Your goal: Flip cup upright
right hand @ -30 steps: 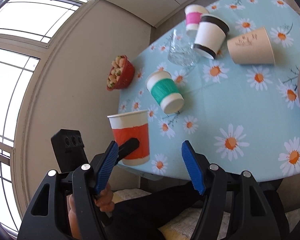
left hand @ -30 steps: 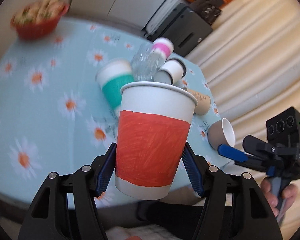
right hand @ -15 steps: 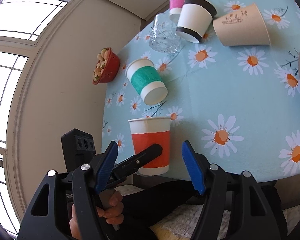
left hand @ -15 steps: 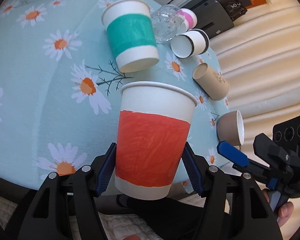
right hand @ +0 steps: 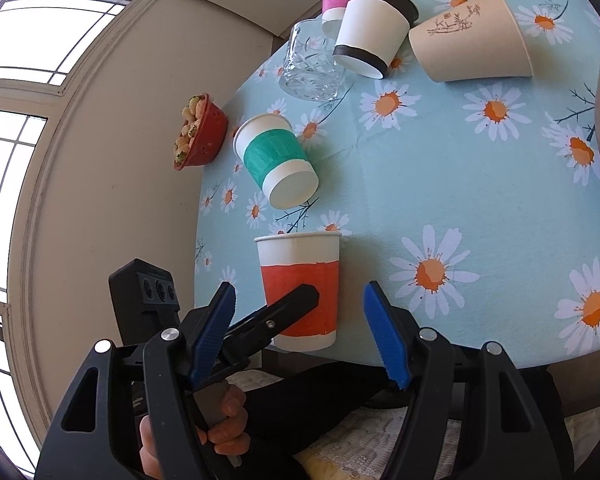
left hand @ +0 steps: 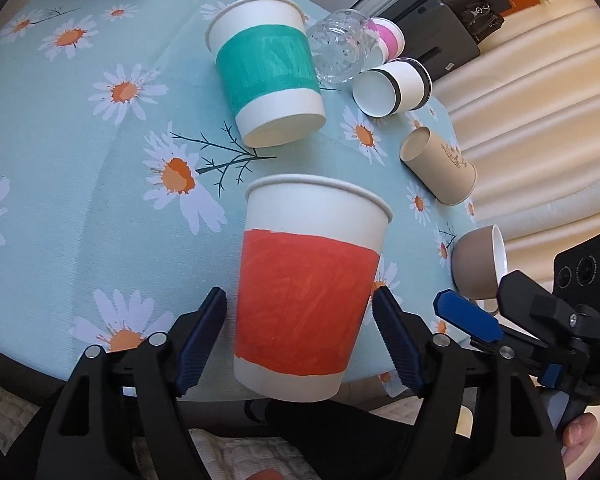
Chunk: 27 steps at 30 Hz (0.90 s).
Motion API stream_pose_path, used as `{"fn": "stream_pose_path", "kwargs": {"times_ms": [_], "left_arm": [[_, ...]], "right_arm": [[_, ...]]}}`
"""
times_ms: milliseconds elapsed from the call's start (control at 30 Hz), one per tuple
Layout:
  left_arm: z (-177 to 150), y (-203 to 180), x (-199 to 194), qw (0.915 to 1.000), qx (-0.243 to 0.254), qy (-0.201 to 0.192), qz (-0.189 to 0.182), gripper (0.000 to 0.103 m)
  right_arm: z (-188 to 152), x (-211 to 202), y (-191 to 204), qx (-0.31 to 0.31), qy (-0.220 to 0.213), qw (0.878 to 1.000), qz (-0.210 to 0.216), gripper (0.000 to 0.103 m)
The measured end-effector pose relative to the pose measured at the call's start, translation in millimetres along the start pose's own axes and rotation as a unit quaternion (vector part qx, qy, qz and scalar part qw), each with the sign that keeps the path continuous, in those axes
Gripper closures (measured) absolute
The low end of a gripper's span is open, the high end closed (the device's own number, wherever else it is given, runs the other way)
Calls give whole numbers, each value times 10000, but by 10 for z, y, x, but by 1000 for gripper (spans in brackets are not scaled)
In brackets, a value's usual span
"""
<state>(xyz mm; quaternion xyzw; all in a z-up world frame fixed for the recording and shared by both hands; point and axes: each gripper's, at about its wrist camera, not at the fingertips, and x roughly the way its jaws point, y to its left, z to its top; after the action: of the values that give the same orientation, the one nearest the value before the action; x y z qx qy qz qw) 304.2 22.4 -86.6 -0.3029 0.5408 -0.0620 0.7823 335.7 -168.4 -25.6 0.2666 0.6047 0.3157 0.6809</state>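
Observation:
A white paper cup with an orange band (left hand: 306,292) stands mouth-up at the near edge of the daisy-print table (left hand: 80,184); it also shows in the right wrist view (right hand: 300,292). My left gripper (left hand: 300,334) straddles it with the jaws apart, a small gap showing at each pad, so it is open. My right gripper (right hand: 300,334) is open and empty, off the table's near edge to the right of the cup.
A green-banded cup (left hand: 268,68) lies on its side beyond. Further back are a glass tumbler (left hand: 340,52), a pink-banded cup (left hand: 386,38), a black-banded cup (left hand: 396,86), a beige cup (left hand: 440,168), a brown mug (left hand: 480,264) and a red snack bowl (right hand: 200,132).
The left gripper carried the orange cup down and forward over the table's near edge. Its jaws, tight on the cup before, now stand slightly apart from it.

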Motion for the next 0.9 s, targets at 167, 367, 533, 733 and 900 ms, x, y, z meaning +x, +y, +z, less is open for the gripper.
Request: {"fn": "stream_pose_path", "kwargs": {"times_ms": [167,367,533,733,900], "left_arm": [[-7,4,-56,10000,23,-18,1,29],[-30,24,-193,9998,-17,-71,-210,29],[-66,86,-341,9994,-80,-114,-318,29],[-159,187,-539,9985,-101,-224,-488,29],[-235,324,-613,9971,-240,-239,-675,29]], "right_arm": [[17,-35,10,31,-44,10000,73,36],[39,16,37,31,-8,10000,81,36],[46,178,26,87,149,9998,41,36],[68,391,41,4,343,9991,-230,36],[80,488,94,-120,402,9982,-428,36]]}}
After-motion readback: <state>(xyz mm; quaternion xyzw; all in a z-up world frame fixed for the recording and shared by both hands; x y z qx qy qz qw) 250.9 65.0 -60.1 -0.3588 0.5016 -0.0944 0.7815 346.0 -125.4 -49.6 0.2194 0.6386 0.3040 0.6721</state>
